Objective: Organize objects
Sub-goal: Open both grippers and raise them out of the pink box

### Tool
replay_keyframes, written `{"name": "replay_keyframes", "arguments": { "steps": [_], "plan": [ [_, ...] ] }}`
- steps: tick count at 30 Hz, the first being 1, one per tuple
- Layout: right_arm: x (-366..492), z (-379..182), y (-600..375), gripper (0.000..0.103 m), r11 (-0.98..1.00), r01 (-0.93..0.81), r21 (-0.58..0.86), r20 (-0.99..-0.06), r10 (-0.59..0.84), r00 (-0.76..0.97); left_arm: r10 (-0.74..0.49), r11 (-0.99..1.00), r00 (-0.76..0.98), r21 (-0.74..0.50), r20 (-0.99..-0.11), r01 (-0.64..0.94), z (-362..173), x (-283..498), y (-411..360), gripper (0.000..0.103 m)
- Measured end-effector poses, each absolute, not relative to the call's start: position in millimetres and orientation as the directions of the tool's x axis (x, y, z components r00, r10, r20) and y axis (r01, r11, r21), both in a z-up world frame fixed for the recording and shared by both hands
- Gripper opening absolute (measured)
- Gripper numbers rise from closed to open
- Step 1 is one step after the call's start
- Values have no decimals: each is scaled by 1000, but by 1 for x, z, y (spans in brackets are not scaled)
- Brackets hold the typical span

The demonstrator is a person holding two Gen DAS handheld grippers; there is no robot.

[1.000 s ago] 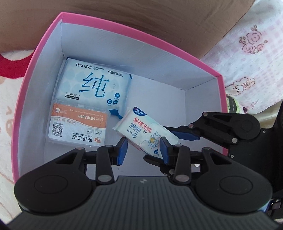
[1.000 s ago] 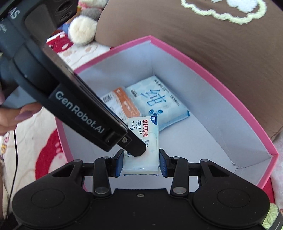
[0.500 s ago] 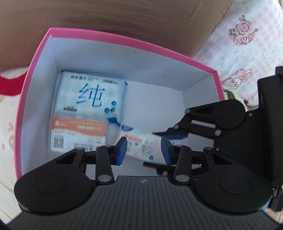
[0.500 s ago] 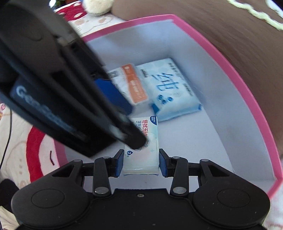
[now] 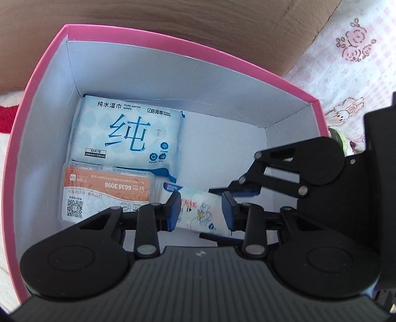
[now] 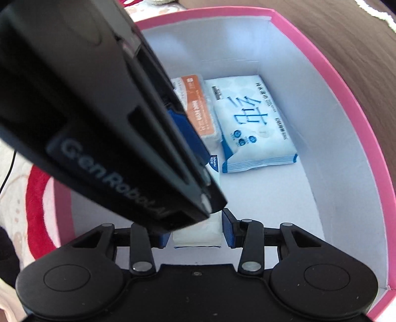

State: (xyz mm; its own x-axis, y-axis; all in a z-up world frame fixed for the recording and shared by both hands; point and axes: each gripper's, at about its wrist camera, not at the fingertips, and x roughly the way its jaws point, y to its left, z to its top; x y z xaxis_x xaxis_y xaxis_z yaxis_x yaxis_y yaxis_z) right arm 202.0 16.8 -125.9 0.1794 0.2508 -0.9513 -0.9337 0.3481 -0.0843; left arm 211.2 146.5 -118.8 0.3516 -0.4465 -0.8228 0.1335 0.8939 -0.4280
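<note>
A pink box (image 5: 173,42) with a white inside holds a blue wipes pack (image 5: 128,136) and an orange-labelled pack (image 5: 104,190) along one wall. A small white cartoon wipes pack (image 5: 200,213) lies low in the box beside the orange pack. My right gripper (image 6: 195,231) straddles the small pack (image 6: 195,232). Its jaws are opening, and a thin gap shows at the right pad. My left gripper (image 5: 200,210) hovers over the same pack, its jaws closing without pressing on it. The left gripper's body (image 6: 111,123) hides much of the pack in the right wrist view.
Brown cardboard (image 5: 173,14) stands behind the box. A pink floral cloth (image 5: 346,62) lies to its right, and a red and white fluffy mat (image 6: 37,198) to its left. White floor (image 6: 284,198) shows in the box beside the blue wipes pack (image 6: 252,128).
The right gripper has sunk deeper into the box with the small pack and its pads have eased off it. The left gripper has narrowed a little above the pack.
</note>
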Motion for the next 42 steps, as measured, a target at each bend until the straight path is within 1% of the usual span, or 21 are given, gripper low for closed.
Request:
{"name": "replay_keyframes", "arguments": {
  "steps": [1, 2, 3, 5, 7, 11, 13, 14, 15, 16, 17, 18, 20, 21, 25, 31, 35, 38, 42],
  "plan": [
    [201, -125, 18, 53, 347, -932, -106, -949, 245, 199, -444, 895, 351, -424, -825, 135, -119, 211, 146, 34],
    [200, -124, 18, 62, 344, -930, -133, -945, 239, 223, -442, 896, 350, -423, -826, 135, -119, 211, 146, 34],
    [199, -124, 19, 68, 343, -926, -159, -941, 231, 247, -443, 896, 352, -424, -825, 135, -119, 211, 146, 34],
    [199, -122, 19, 74, 361, -911, -199, -933, 214, 288, -442, 896, 354, -425, -825, 128, -121, 210, 146, 34],
    [198, -120, 18, 75, 403, -888, -221, -929, 189, 317, -444, 894, 349, -433, -826, 113, -128, 212, 146, 34],
    [198, -118, 11, 74, 504, -847, -173, -943, 165, 290, -432, 900, 362, -417, -826, 124, -128, 212, 143, 34],
    [203, -118, 6, 72, 579, -806, -126, -953, 155, 260, -423, 905, 365, -405, -829, 129, -127, 211, 142, 33],
    [208, -119, 2, 66, 619, -782, -79, -959, 168, 229, -415, 909, 368, -396, -832, 131, -126, 212, 142, 33],
    [211, -119, -2, 56, 655, -756, -25, -963, 186, 194, -410, 911, 373, -390, -833, 131, -125, 212, 142, 31],
    [214, -120, -4, 52, 678, -735, 10, -966, 198, 169, -409, 912, 379, -391, -830, 126, -124, 212, 143, 29],
    [215, -122, -6, 45, 692, -721, 28, -966, 205, 160, -413, 909, 385, -400, -825, 118, -123, 212, 144, 26],
    [215, -123, -6, 42, 700, -713, 34, -964, 212, 162, -420, 905, 387, -410, -821, 114, -122, 212, 145, 25],
    [216, -125, -6, 31, 712, -702, 26, -962, 210, 177, -426, 902, 391, -418, -816, 109, -121, 213, 146, 24],
    [217, -126, -6, 29, 721, -692, 30, -960, 215, 182, -421, 904, 390, -413, -819, 111, -121, 214, 146, 24],
    [214, -122, -4, 28, 722, -692, 15, -942, 243, 232, -394, 918, 396, -376, -830, 124, -119, 212, 145, 24],
    [214, -118, 4, 30, 746, -662, 69, -936, 278, 216, -398, 916, 402, -385, -825, 118, -115, 213, 145, 24],
    [210, -102, -5, 31, 751, -653, 104, -913, 332, 236, -391, 920, 406, -367, -826, 140, -109, 203, 154, 24],
    [202, -87, -14, 31, 740, -663, 111, -896, 363, 255, -399, 917, 413, -369, -819, 153, -97, 193, 159, 25],
    [181, -61, -39, 31, 742, -656, 135, -862, 414, 291, -385, 923, 433, -342, -815, 176, -76, 179, 160, 25]
  ]
}}
